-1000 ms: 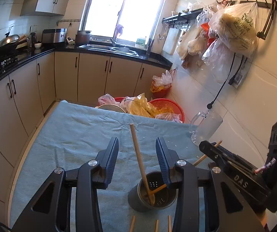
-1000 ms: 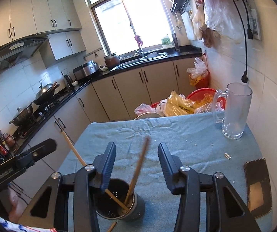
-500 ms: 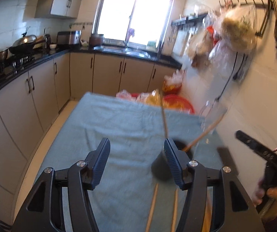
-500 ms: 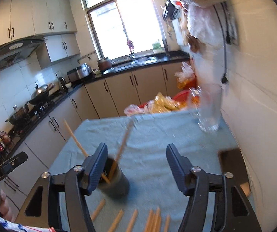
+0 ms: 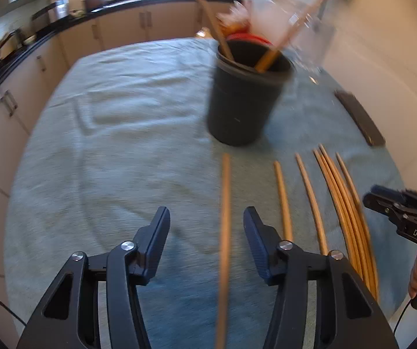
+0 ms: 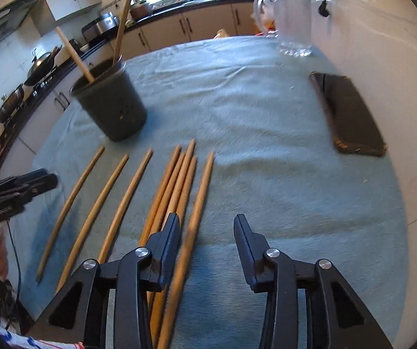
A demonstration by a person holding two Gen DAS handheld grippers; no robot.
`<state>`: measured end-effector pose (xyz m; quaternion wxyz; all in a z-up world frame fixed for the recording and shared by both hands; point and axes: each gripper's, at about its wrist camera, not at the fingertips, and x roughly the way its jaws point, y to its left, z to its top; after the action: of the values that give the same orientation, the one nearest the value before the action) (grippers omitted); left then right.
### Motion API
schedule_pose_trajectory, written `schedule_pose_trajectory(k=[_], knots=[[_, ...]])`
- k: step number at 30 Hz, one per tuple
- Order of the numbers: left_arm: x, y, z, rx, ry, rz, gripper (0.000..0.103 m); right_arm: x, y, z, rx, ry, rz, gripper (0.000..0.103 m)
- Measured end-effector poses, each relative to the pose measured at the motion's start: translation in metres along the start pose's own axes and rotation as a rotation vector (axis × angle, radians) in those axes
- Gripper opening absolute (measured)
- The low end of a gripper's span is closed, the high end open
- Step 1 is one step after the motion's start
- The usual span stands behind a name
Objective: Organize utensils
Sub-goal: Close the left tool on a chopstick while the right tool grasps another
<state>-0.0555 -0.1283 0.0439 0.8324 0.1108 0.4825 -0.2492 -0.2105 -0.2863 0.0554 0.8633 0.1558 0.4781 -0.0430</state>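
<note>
A dark cup (image 5: 243, 96) stands on the teal cloth with two wooden chopsticks leaning in it. Several more chopsticks lie side by side in front of it. My left gripper (image 5: 207, 226) hangs low over the leftmost chopstick (image 5: 225, 203), which runs between its closing jaws without either pad touching it. My right gripper (image 6: 207, 229) is low over the right end of the row. Its jaws are closing too, and the rightmost chopstick (image 6: 199, 203) lies between them, close to the left finger (image 6: 169, 235). The cup (image 6: 112, 101) shows at the left in the right wrist view.
A black phone (image 6: 351, 116) lies on the cloth near the white wall on the right. A glass mug (image 6: 292, 20) stands at the far right corner. Kitchen cabinets and a stove run along the left beyond the table (image 6: 266, 160) edge.
Both grippers have come away from above the cup and dropped toward the chopsticks lying on the cloth. The cup now sits farther ahead, and each pair of jaws straddles a chopstick.
</note>
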Motion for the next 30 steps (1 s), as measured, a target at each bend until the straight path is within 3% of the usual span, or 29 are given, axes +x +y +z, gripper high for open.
schedule_pose_trajectory(k=[3,6,9,18,30], knots=[[0.015,-0.010,0.003,0.032,0.036,0.003,0.043,0.012,0.002,0.003,-0.003,0.014,-0.019,0.033],[0.030,-0.013,0.004,0.041,0.087,0.014,0.023,0.020,0.004,0.005,-0.001,0.016,-0.044,0.024],[0.032,-0.016,0.003,0.053,0.089,0.030,0.007,0.022,0.008,0.006,-0.009,0.020,-0.062,0.012],[0.018,0.016,-0.020,-0.214,0.152,-0.053,0.006,0.008,-0.007,-0.006,-0.052,0.086,-0.069,0.009],[0.023,0.003,-0.003,-0.139,0.253,-0.047,0.007,0.015,-0.015,0.012,-0.082,0.261,-0.076,0.016]])
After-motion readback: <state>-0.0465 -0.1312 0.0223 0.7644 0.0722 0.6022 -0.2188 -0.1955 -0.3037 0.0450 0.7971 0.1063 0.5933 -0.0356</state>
